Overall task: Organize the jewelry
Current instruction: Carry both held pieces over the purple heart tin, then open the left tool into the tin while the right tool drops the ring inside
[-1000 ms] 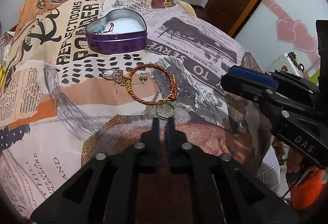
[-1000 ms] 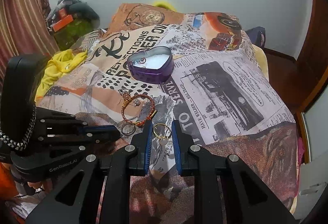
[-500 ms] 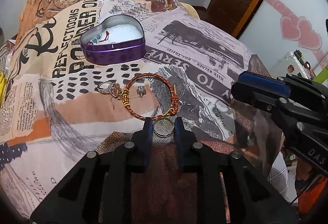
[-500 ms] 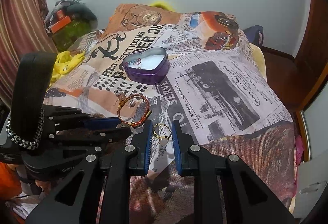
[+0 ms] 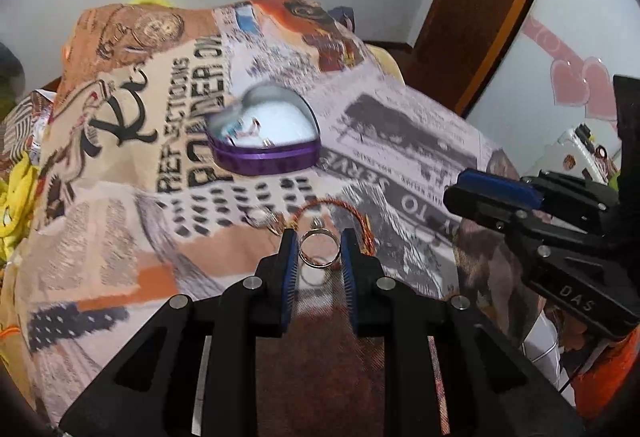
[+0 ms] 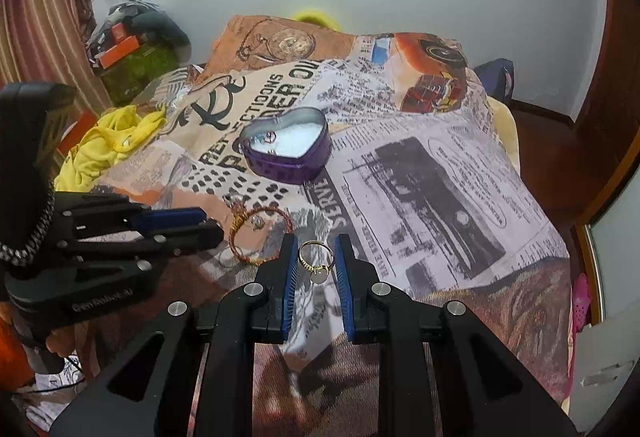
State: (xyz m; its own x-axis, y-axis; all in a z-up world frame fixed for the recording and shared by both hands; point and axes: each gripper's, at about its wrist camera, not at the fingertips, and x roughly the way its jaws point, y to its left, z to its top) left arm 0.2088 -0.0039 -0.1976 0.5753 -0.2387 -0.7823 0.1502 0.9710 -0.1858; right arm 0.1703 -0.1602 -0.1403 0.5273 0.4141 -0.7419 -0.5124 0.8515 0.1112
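Observation:
My left gripper (image 5: 319,243) is shut on a silver ring (image 5: 320,249) and holds it above the bed. My right gripper (image 6: 317,252) is shut on a gold ring with a pale stone (image 6: 316,261). A purple heart-shaped tin (image 5: 264,131), open and holding a few small pieces, sits further back on the blanket; it also shows in the right wrist view (image 6: 289,145). A red-orange cord bracelet (image 6: 258,233) with small pieces beside it lies just past both grippers, partly hidden behind the left fingers (image 5: 289,249).
The bed carries a newspaper-print blanket (image 6: 420,173). Yellow clothing (image 6: 108,145) lies at its left edge. A wooden door (image 5: 480,5) stands to the right. The right gripper's body (image 5: 560,237) fills the right of the left wrist view.
My left gripper closed on the silver ring and lifted it off the blanket. My right gripper kept hold of the gold ring and rose slightly.

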